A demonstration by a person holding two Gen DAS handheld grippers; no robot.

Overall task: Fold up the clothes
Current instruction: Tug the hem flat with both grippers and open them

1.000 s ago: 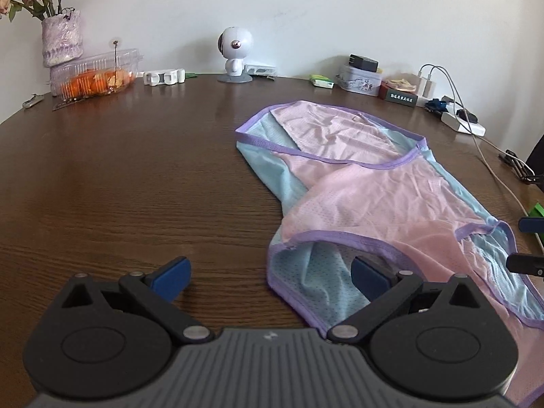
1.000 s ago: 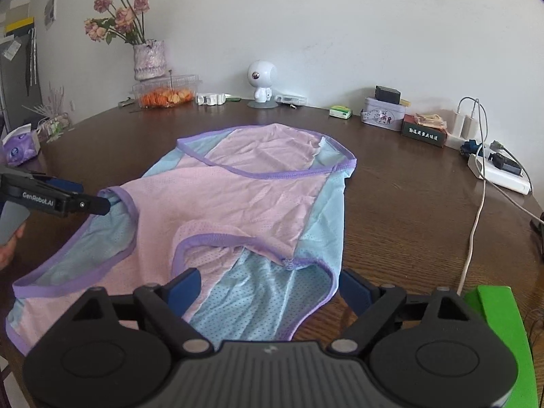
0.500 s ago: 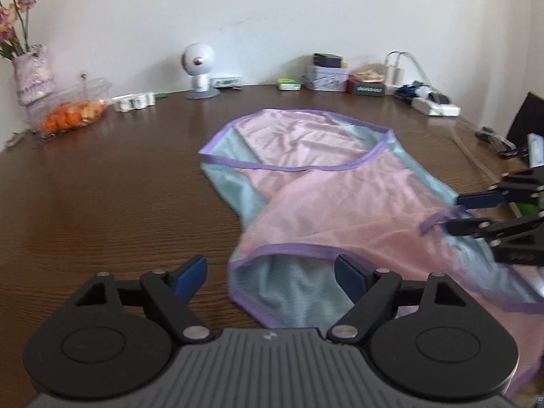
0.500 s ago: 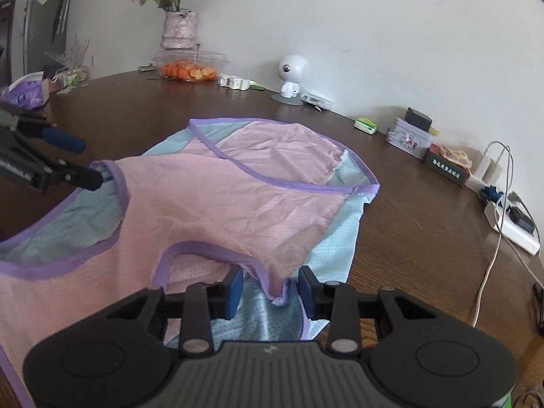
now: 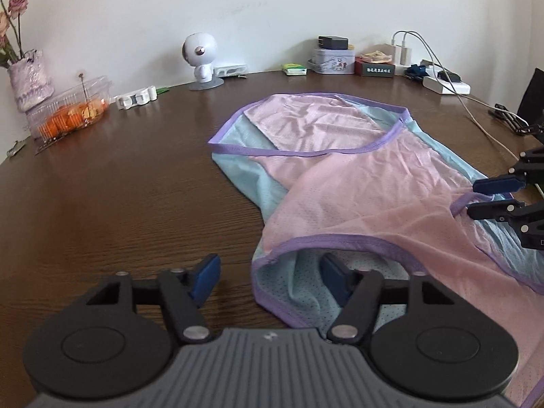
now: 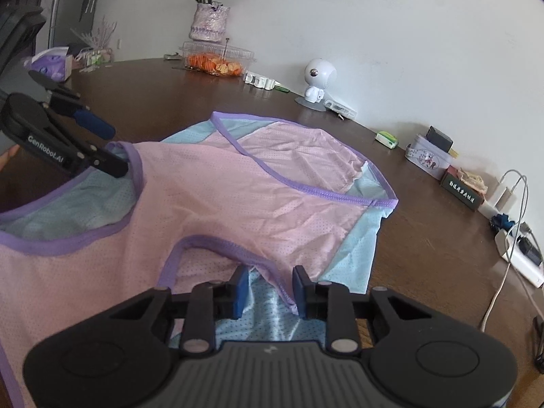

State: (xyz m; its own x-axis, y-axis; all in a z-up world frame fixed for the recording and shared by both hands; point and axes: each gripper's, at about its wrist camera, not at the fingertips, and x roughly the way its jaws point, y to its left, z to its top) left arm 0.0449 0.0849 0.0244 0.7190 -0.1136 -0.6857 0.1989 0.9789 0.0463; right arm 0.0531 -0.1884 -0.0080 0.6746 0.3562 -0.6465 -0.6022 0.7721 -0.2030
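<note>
A pink and light-blue mesh vest with purple trim [image 5: 357, 183] lies on the brown wooden table [image 5: 119, 187]; it also shows in the right wrist view [image 6: 238, 204]. My left gripper [image 5: 267, 277] is open, its jaws on either side of the near armhole edge, which is raised a little. It also shows in the right wrist view [image 6: 105, 146] at the left shoulder strap. My right gripper [image 6: 268, 287] is narrowed around the purple-trimmed right shoulder strap, with a gap still visible between its blue pads. It shows in the left wrist view [image 5: 489, 197] at the vest's right edge.
Along the table's far edge stand a flower vase [image 5: 30, 80], a clear box of orange fruit [image 5: 69, 110], a white round robot figure [image 5: 200, 56], a tin box [image 5: 333, 59], chargers and a white power strip [image 5: 445, 83] with cables running along the right side.
The right gripper has narrowed around the shoulder strap and lifted it slightly. The left gripper has moved in so its open jaws straddle the armhole edge.
</note>
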